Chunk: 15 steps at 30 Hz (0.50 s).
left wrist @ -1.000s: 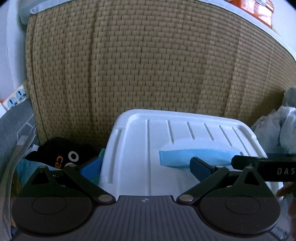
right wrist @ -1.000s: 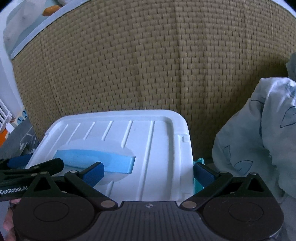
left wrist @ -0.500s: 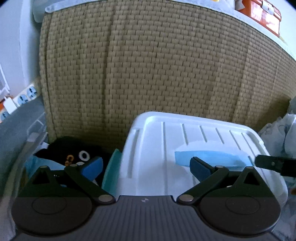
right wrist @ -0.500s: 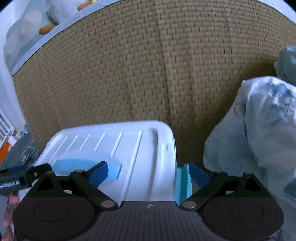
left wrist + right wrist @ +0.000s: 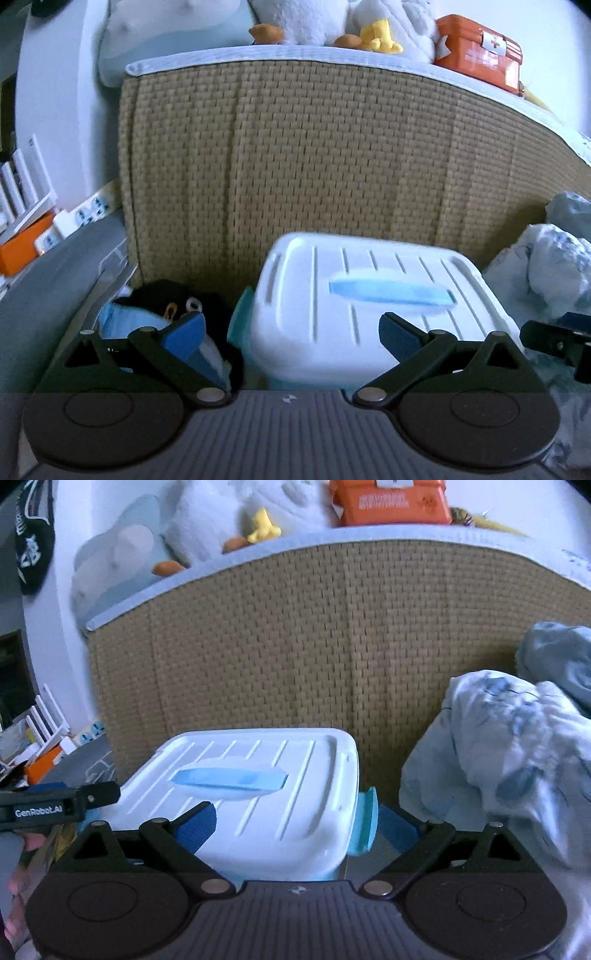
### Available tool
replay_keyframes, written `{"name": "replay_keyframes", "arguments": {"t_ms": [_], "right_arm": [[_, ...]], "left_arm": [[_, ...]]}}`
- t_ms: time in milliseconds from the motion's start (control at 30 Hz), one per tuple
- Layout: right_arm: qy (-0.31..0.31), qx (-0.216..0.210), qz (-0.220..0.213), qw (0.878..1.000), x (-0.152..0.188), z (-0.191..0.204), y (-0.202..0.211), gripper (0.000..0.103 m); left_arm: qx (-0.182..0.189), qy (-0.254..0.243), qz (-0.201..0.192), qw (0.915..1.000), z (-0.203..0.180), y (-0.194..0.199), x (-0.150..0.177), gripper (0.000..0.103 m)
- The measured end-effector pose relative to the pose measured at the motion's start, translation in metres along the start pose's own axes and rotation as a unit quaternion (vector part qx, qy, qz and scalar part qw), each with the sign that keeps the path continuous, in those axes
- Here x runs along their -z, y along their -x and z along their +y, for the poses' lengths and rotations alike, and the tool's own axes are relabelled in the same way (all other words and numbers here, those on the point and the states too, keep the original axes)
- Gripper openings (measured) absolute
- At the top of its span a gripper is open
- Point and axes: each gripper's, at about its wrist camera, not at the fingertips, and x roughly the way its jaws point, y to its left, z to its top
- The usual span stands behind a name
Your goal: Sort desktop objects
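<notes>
One lidded storage box, contents hidden

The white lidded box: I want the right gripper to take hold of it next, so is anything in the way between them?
Nothing visible stands between them. The right gripper is open, and the white lidded box lies directly ahead, its right end already between the fingers.

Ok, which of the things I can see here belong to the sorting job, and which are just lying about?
Belongs to the job:
- white storage box with blue handle
- left gripper, jaws open astride the box's left side
- right gripper, jaws open astride its right side

Lying about:
- woven rattan panel
- crumpled bedding
- orange first-aid case
- plush toys
- black penguin toy
</notes>
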Motion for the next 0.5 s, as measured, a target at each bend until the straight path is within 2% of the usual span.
{"name": "replay_keyframes", "arguments": {"t_ms": [100,300,500], "right_arm": [[0.012,0.000,-0.005,1.000,0.009,0.012,0.023,0.097],[-0.004,0.005,-0.012,1.000,0.026,0.023,0.055,0.097],[-0.008,-0.003,-0.026,1.000,0.046,0.035,0.092,0.097]], "left_arm": [[0.015,-0.007,-0.014,0.9998,-0.007,0.025,0.012,0.103],[0.013,-0.038,-0.028,0.9988,-0.026,0.068,0.032,0.103],[0.025,-0.013,-0.027,0.9992,-0.031,0.101,0.066,0.103]]}}
